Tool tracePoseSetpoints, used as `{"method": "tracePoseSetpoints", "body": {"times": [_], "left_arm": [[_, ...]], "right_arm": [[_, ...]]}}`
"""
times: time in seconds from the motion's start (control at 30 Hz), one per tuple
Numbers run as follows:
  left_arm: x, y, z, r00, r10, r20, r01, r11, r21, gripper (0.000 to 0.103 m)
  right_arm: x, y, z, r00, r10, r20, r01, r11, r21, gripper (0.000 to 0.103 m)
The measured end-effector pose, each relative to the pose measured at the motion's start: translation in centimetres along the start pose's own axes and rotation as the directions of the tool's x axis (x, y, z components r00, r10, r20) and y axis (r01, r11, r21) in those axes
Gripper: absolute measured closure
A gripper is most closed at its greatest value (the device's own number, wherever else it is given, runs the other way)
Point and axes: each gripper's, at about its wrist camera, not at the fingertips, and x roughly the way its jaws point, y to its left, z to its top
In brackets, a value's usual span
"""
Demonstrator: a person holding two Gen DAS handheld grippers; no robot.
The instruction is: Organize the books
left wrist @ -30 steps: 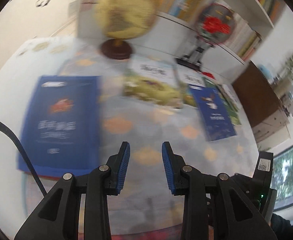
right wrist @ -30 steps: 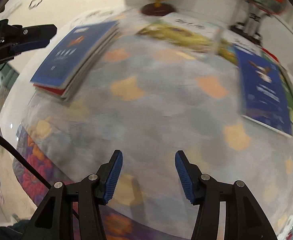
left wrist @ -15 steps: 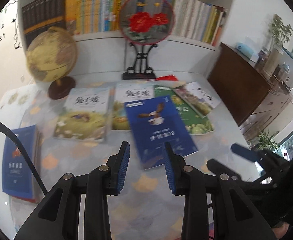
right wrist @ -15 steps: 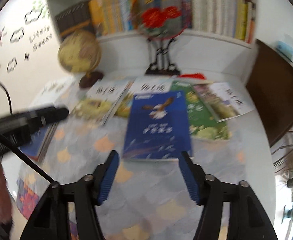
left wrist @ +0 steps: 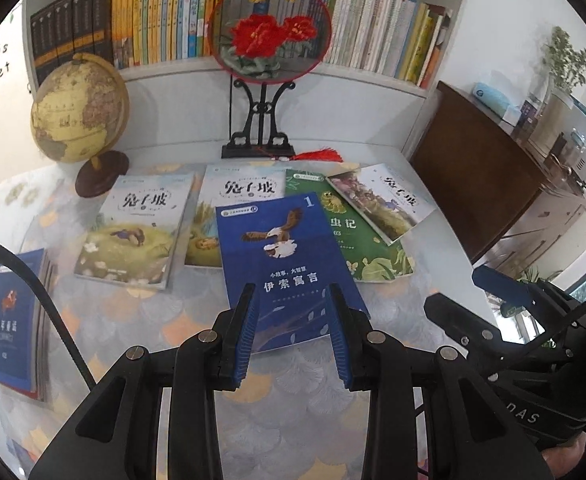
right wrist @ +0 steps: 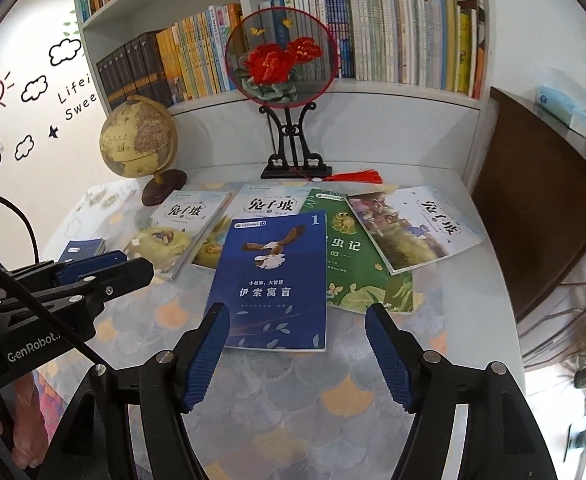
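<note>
Blue eagle-cover paperback (right wrist: 271, 280) centre frame, flat on bench (right wrist: 293, 392), overlapping neighbours. Thin, floppy, slick: pinch near edge. Right claw (right wrist: 297, 356) just widened, empty; left claw (left wrist: 293, 332) narrowly open, empty.

Glossy paper cover on the blue eagle book (right wrist: 271, 280), smooth shiny patterned tablecloth (right wrist: 293, 392), ribbed blue rubbery pads (left wrist: 249, 340) on matt black plastic fingers, dark polished wooden cabinet (left wrist: 477, 184) far right, varnished wooden globe base (left wrist: 101, 174)
</note>
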Motion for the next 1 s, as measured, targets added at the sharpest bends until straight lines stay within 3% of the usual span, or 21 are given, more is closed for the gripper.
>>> {"method": "tracePoseSetpoints", "body": {"times": [0.27,0.33,0.4,0.47,0.77,0.83,1.0], "left_arm": [[6.8,4.8,-1.4,0.991,0.008,-0.135,-0.026,0.991,-0.129,0.072],[9.2,6.3,-1.7,0.984,-0.032,-0.175,-0.002,0.982,-0.191,0.072],[11.4,7.4,-2.1,0.976,-0.066,-0.206,0.012,0.967,-0.255,0.072],[13.2,7.9,-2.3,0.972,-0.091,-0.219,0.026,0.959,-0.283,0.072],[16.8,7.9,-3.0,0.962,-0.099,-0.253,0.017,0.951,-0.309,0.072],[17.2,8.0,-3.1,0.955,-0.135,-0.263,0.046,0.947,-0.319,0.071],[16.7,7.2,-3.5,0.955,-0.110,-0.275,0.035,0.964,-0.263,0.071]], "right_arm": [[6.8,-2.0,0.0,0.997,-0.002,-0.075,0.004,1.000,0.018,0.035],[9.4,-2.8,-0.2,0.993,0.016,-0.115,-0.011,0.999,0.045,0.039],[11.7,-3.4,-0.3,0.988,0.036,-0.150,-0.026,0.997,0.072,0.050],[13.9,-3.9,-0.4,0.982,0.041,-0.187,-0.023,0.995,0.099,0.050],[18.1,-4.4,-1.1,0.966,0.056,-0.252,-0.026,0.992,0.119,0.054],[18.4,-3.6,-1.2,0.965,0.064,-0.254,-0.046,0.996,0.078,0.055],[18.4,-2.3,-2.2,0.963,0.040,-0.268,-0.033,0.999,0.030,0.058]]}}
